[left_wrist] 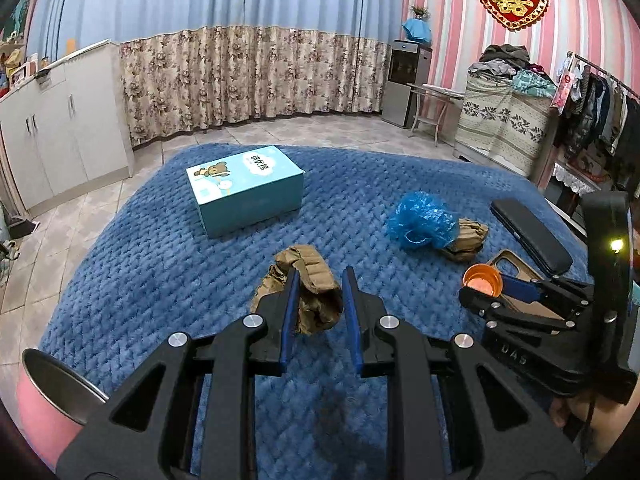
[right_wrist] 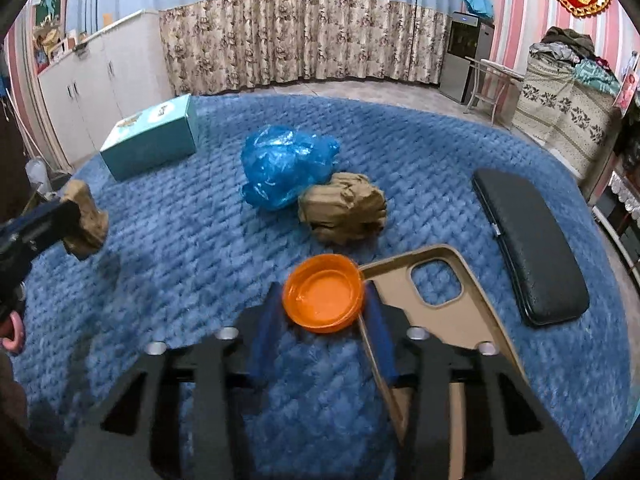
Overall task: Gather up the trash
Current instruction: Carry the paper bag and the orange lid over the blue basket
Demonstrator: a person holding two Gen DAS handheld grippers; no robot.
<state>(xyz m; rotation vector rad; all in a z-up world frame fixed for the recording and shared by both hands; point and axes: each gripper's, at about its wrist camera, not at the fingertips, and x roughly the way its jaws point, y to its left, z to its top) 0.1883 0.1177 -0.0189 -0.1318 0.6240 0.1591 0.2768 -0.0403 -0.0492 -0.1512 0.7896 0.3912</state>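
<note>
Blue quilted blanket (right_wrist: 168,264) over what looks like a bed, striped pink wallpaper and floral curtains behind. Orange lid (right_wrist: 325,298), shallow, round, glossy plastic, sits between the blue pads of the right gripper (right_wrist: 320,312), toward the near right part of the bed; the jaws stand at a middling width around it, and I cannot tell whether the pads truly press its rim. Risk as I judge it: a smooth, thin rim caught near the fingertips could pop out or tip. Its edge touches or overlaps the tan phone case (right_wrist: 436,296) just beside it, and the right finger lies over that case, so a careless lift might drag the case along. Left gripper (left_wrist: 318,300) is closed narrow on a crumpled brown paper wad (left_wrist: 308,292), held clear of the blanket near the middle; the loose paper could tear or slide free. Not yet collected: crumpled blue plastic bag (right_wrist: 284,164) touching a second brown paper wad (right_wrist: 344,208), mid-bed. Teal box (right_wrist: 152,136) near the far left edge, black case (right_wrist: 528,244) toward the right edge.
</note>
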